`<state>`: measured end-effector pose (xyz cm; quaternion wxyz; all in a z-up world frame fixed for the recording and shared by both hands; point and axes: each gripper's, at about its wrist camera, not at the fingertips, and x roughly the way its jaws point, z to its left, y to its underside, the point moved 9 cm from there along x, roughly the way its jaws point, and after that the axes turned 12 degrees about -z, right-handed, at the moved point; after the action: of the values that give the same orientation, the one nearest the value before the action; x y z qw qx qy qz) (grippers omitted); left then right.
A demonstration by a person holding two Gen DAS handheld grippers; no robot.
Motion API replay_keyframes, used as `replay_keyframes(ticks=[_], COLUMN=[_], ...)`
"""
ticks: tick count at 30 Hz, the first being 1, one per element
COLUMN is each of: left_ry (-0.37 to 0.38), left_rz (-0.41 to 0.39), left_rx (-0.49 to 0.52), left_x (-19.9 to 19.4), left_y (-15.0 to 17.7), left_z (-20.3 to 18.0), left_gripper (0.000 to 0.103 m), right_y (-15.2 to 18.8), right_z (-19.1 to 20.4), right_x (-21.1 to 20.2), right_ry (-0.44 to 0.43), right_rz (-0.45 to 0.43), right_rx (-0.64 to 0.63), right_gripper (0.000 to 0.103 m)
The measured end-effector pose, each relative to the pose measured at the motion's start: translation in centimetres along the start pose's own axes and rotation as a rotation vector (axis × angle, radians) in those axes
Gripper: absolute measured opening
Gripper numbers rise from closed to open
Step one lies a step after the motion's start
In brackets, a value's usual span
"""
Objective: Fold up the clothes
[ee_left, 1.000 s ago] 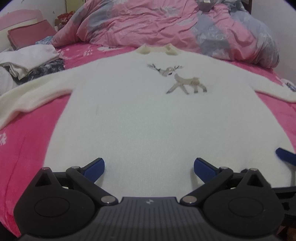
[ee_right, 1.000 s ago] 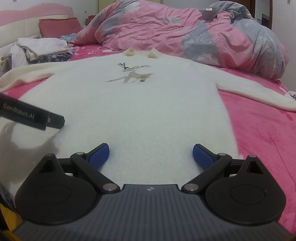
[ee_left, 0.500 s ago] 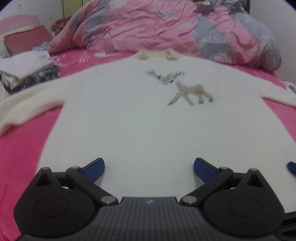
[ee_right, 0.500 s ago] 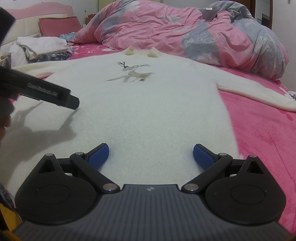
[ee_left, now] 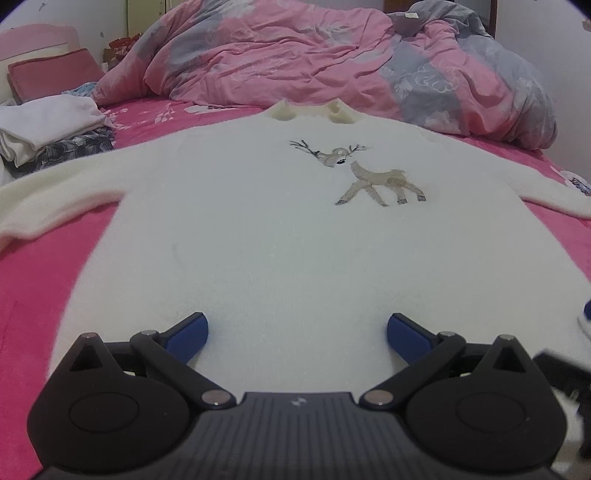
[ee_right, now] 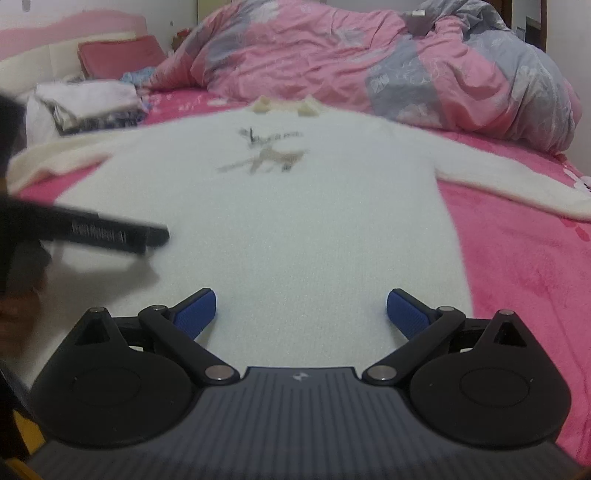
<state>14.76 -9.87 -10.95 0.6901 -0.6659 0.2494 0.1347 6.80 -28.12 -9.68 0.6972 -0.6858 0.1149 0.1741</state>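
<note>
A white sweater is lying flat and face up on the pink bedsheet, its hem nearest the cameras and its collar pointing away toward a heaped pink-and-grey duvet. A deer motif is showing on the chest. Both sleeves are extending outward — the left sleeve is running off toward a stack of clothes, the right sleeve is lying across the sheet on the opposite side.

The left gripper is hovering low over the hem area, its blue fingertips standing wide apart with nothing between them; white knit is filling the gap. Whether the tips are touching the fabric cannot be told from this view.

The right gripper is sitting likewise over the hem, nearer the sweater's right edge, its fingers spread wide and holding nothing. In the right wrist view the left gripper is appearing side-on as a dark blurred bar at the left, casting a shadow on the knit beneath it. A person's hand is partly showing at that same left edge, blurred.

At the head of the bed a red pillow is leaning against a pink headboard. The right wrist view is blurring across the middle distance — the deer motif there is smeared and details of it cannot be read.
</note>
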Motion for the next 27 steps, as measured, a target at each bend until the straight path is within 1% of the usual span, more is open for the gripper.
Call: replay_keyframes(ticks=[6, 8, 11, 14, 17, 20, 23, 24, 25, 27], left_ry=[0.032, 0.043, 0.058, 0.072, 0.083, 0.085, 0.079, 0.079, 0.082, 0.086], left_rz=[0.015, 0.023, 0.016, -0.008, -0.032, -0.038, -0.021, -0.021, -0.026, -0.034], left_rx=[-0.006, -0.018, -0.035, -0.031, -0.008, 0.014, 0.026, 0.026, 0.025, 0.024], left_x=[-0.2, -0.4, -0.5, -0.2, 0.6, 1.7, 3.0, 3.2, 3.2, 3.3], left_y=[-0.4, -0.6, -1.3, -2.4, -3.2, -3.3, -2.7, -2.5, -2.5, -2.3], left_z=[0.2, 0.4, 0.5, 0.1, -0.7, -1.3, -1.4, -1.4, -1.4, -1.4], left_gripper=[0.103, 0.103, 0.103, 0.103, 0.103, 0.103, 0.103, 0.103, 0.103, 0.103], right_y=[-1.9, -2.5, -3.6, -4.8, -5.6, -6.4, -6.8, -6.8, -6.8, -6.1], right_z=[-0.9, -2.1, -5.0, -9.3, -13.9, -18.2, -22.5, -23.9, -25.3, -28.4], right_x=[-0.2, -0.4, -0.8, -1.0, -0.5, 0.1, 1.2, 1.7, 2.3, 3.6], right_ry=[-0.006, -0.008, 0.009, 0.041, 0.095, 0.163, 0.238, 0.261, 0.285, 0.326], right_rz=[-0.019, -0.031, -0.065, -0.102, -0.133, -0.178, -0.215, -0.221, -0.224, -0.227], right_rx=[0.056, 0.112, 0.211, 0.337, 0.457, 0.529, 0.580, 0.603, 0.628, 0.705], right_gripper=[0.100, 0.100, 0.100, 0.100, 0.100, 0.099, 0.096, 0.091, 0.085, 0.076])
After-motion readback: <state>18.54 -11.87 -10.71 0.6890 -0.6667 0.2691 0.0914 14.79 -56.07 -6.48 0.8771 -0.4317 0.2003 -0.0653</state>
